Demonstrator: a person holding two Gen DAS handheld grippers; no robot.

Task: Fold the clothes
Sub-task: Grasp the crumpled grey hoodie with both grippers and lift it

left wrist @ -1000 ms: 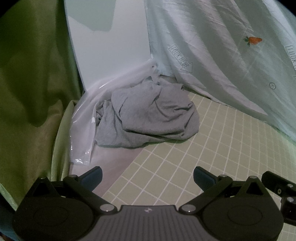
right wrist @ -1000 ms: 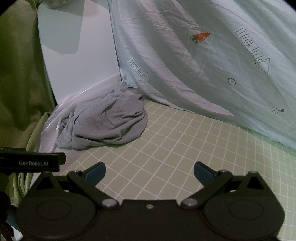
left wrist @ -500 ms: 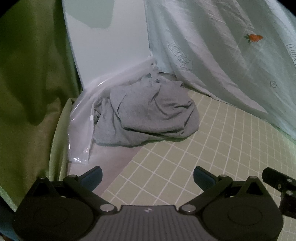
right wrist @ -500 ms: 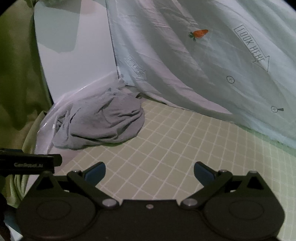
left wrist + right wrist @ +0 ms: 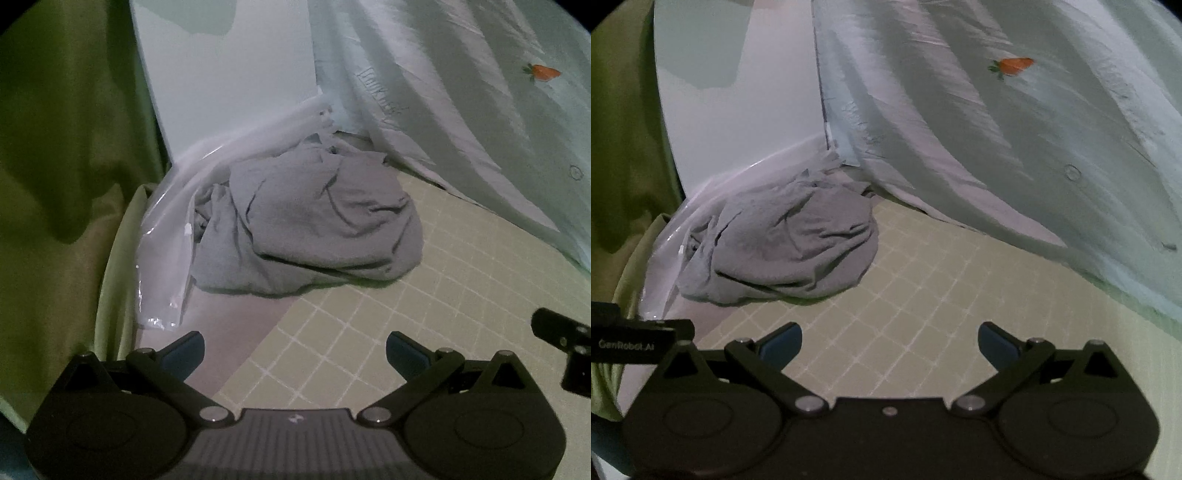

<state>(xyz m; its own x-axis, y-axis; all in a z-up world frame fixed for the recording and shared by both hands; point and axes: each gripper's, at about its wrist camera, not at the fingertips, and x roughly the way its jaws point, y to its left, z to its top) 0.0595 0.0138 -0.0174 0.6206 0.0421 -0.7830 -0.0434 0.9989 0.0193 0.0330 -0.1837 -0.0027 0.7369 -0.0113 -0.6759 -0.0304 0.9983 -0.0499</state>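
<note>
The shirt (image 5: 310,225) lies in a crumpled grey heap at the far left of the worktop (image 5: 424,332), at about 11 o'clock from your left gripper (image 5: 293,350) and about 10 o'clock from your right gripper (image 5: 889,341). Its left side rests on a clear plastic sheet (image 5: 166,258), and its right part on the green grid mat (image 5: 923,295). Behind it, at 12 o'clock, a white panel (image 5: 229,92) stands, and a pale cloth (image 5: 1015,147) with a carrot print hangs at 1 to 2 o'clock.

Both grippers are spread wide, nothing between the fingers, and both are well apart from the heap.

I judge the shirt to be soft, light knit fabric. It will sag and stretch when you lift it, and it will not keep any shape. The collar or hem cannot be clearly seen in the folds, so you must first pull it out flat. A good place to take hold seems the loose edge at the front of the heap, near the mat. Pinch only one layer there. Be careful of the plastic: it looks slippery and may come up together with the fabric.
</note>
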